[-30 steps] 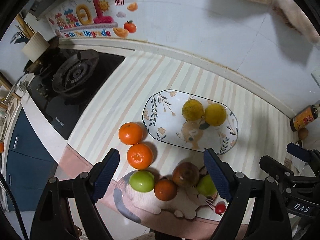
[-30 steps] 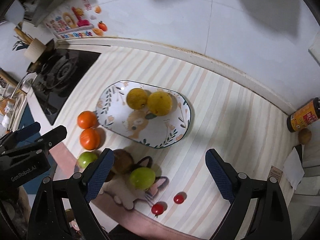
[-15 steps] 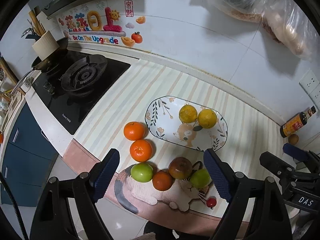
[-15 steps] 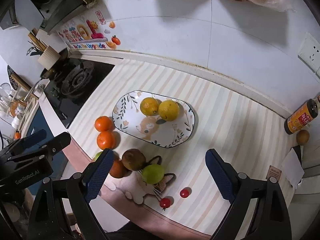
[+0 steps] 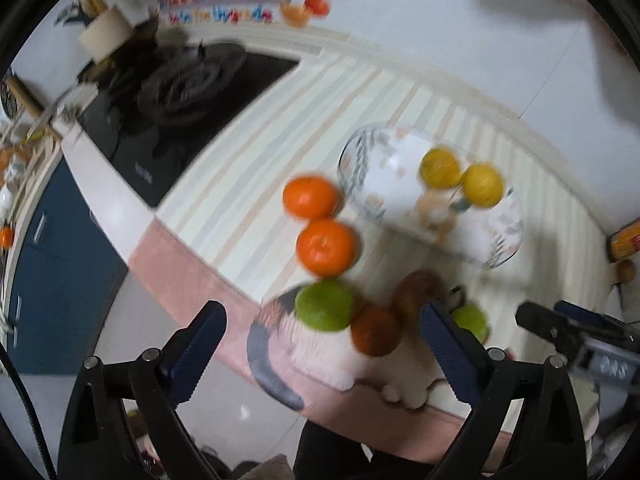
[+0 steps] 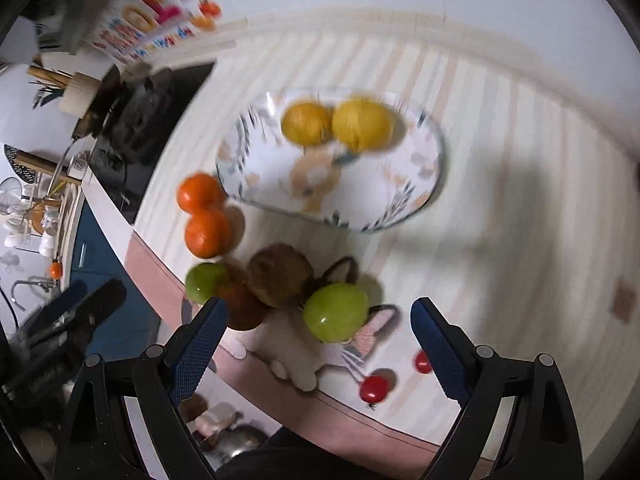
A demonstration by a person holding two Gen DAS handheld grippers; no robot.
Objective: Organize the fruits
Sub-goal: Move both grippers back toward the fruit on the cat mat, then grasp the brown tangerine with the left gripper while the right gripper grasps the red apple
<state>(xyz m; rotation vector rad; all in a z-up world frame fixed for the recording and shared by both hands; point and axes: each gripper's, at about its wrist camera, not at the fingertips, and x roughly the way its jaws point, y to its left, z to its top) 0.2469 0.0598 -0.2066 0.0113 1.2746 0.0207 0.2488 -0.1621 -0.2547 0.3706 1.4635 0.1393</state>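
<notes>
A patterned oval plate (image 6: 424, 184) (image 5: 500, 236) on the striped counter holds two yellow citrus fruits (image 6: 336, 124). Two oranges (image 5: 324, 246) lie left of the plate. Nearer the counter's front edge lie a green apple (image 5: 324, 310), a dark orange fruit (image 5: 374, 330), a brown fruit (image 6: 278, 274) and a second green fruit (image 6: 336, 316). Two cherry tomatoes (image 6: 374, 388) lie at the front right. My left gripper (image 5: 320, 344) is open and empty above the front fruits. My right gripper (image 6: 316, 340) is open and empty over the green fruit. Both views are blurred.
A black gas stove (image 5: 172, 92) lies at the left end of the counter. A sauce bottle (image 5: 624, 240) stands at the right by the wall. A cat-patterned mat (image 6: 296, 360) lies under the front fruits. The counter's front edge (image 5: 192, 276) is close below both grippers.
Both grippers have dropped closer to the counter and the front fruits, which now look larger. Both stay open and empty. No fruit has moved.
</notes>
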